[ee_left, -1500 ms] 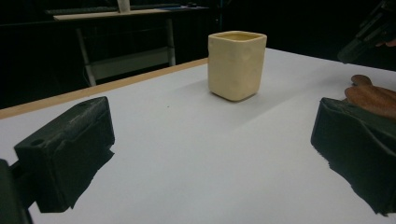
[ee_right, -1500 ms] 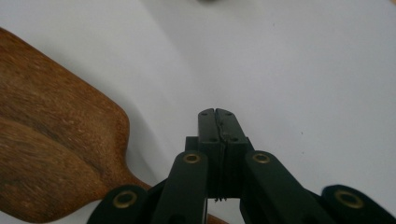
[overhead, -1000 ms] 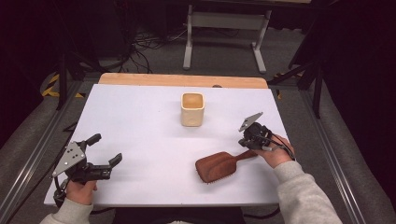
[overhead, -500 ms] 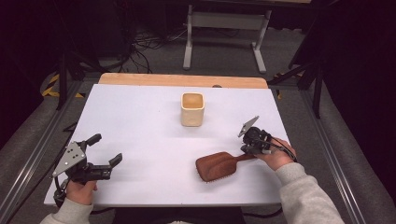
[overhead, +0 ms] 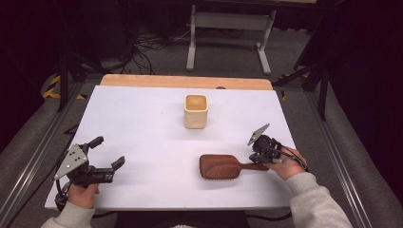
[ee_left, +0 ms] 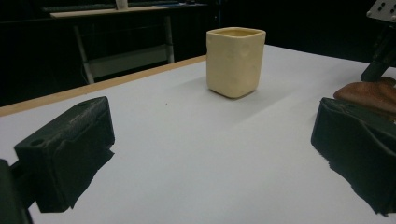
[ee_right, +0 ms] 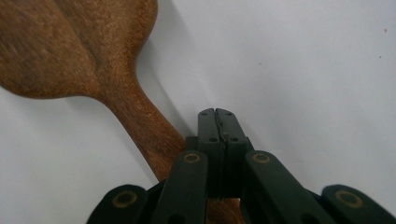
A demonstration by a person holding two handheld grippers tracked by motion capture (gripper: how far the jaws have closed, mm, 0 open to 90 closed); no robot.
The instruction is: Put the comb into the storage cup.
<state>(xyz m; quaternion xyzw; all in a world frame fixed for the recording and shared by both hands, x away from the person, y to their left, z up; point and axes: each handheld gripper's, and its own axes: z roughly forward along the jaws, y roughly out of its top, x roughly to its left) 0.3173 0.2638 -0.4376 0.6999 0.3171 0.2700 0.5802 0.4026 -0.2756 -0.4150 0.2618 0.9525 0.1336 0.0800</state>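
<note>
A brown wooden hairbrush (overhead: 218,166) lies flat on the white table (overhead: 142,123), head to the left and handle toward the right hand. My right gripper (overhead: 260,163) points down at the handle's end. In the right gripper view its jaws are pressed together, so the right gripper (ee_right: 217,114) is shut with nothing between its tips; the hairbrush (ee_right: 70,46) runs its handle under them. My left gripper (overhead: 108,152) rests at the near left, open and empty. In the left gripper view the left gripper (ee_left: 210,154) faces a cream square cup (ee_left: 236,60) and the hairbrush (ee_left: 369,93).
The cream cup (overhead: 196,111) stands upright at the table's middle back. A wooden strip (overhead: 185,81) edges the far side. Beyond it are a metal stand (overhead: 228,33) and cables on the floor. The other gripper (ee_left: 383,46) shows at the far right of the left gripper view.
The hairbrush has swung from a slant to lie level, handle pointing right. The right gripper shifted slightly toward the near edge with it. The left gripper stayed put.
</note>
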